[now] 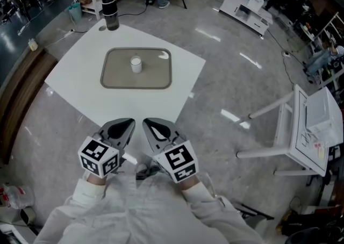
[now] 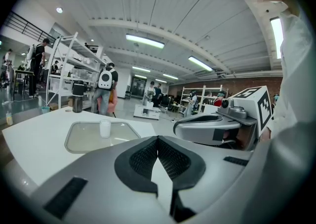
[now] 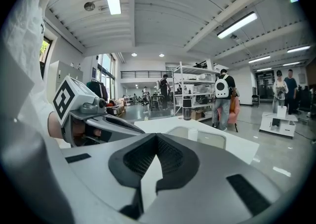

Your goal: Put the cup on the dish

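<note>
Two hand-held grippers sit side by side at the near edge of a white table (image 1: 75, 90), close to the person's body, and both are empty. The left gripper (image 1: 128, 126) has its jaws pressed together at the tips, with nothing between them. Its own view shows the dark ribbed pads (image 2: 144, 158) meeting, and only bare table shows through the small gap below them. The right gripper (image 1: 148, 125) is pressed together in the same way, its pads (image 3: 172, 158) touching at the tips and holding nothing. Each gripper carries a cube with square black-and-white markers, and pale sleeves show behind them.

Further out, in the middle of the table, lies a shallow grey rectangular dish (image 1: 157, 73) with rounded corners. A small white cup (image 1: 136, 64) stands upright inside it, a little beyond the dish's centre, well apart from both grippers. Judged from this, the cup already rests on the dish, so the task looks finished.

The main risk is disturbing it. The cup looks small and light, so a gripper pushed forward with its jaws together would likely tip it or slide it toward the dish's raised rim. The two grippers are also so near each other that moving one carelessly could bump the other.

At the table's far corner stands a dark flask (image 1: 110, 13). Beyond it are shelving and people on a shiny floor.
</note>
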Motion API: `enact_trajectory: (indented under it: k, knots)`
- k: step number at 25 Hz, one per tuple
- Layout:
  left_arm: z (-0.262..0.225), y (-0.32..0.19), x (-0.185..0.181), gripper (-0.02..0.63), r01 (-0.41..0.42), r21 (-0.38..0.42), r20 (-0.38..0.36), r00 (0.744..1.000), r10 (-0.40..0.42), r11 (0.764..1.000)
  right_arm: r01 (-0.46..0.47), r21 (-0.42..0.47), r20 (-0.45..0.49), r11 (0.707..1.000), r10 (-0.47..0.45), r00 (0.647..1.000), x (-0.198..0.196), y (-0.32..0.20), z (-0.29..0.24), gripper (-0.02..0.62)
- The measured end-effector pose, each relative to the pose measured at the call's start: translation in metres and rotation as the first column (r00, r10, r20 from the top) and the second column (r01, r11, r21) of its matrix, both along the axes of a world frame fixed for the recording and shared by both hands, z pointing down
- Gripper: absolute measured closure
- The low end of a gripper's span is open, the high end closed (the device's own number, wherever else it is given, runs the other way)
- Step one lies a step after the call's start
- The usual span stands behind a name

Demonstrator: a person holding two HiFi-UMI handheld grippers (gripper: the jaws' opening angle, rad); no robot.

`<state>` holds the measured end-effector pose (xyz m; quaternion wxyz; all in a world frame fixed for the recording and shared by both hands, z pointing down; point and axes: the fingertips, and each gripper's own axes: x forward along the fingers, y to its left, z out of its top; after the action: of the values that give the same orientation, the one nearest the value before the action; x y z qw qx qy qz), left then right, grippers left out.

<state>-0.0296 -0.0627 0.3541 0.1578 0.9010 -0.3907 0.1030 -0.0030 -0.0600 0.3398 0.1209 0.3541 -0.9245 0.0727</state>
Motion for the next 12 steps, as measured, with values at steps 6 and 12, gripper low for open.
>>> enact_trajectory:
  k: [6,12]
  knots:
    - [0.0022,0.0029,-0.0035,0.597,-0.003,-0.011,-0.001,1.000,0.003,1.000,0.005,-0.019,-0.018,1.000,-0.005,1.000,-0.0027,0.0030,0.0049,0.583]
    - [0.0052,0.0065,-0.0005,0.597,-0.018,-0.022,0.001,1.000,0.018,1.000,0.009,-0.028,-0.040,1.000,-0.010,0.999,-0.0001,0.0084,0.0094,0.583]
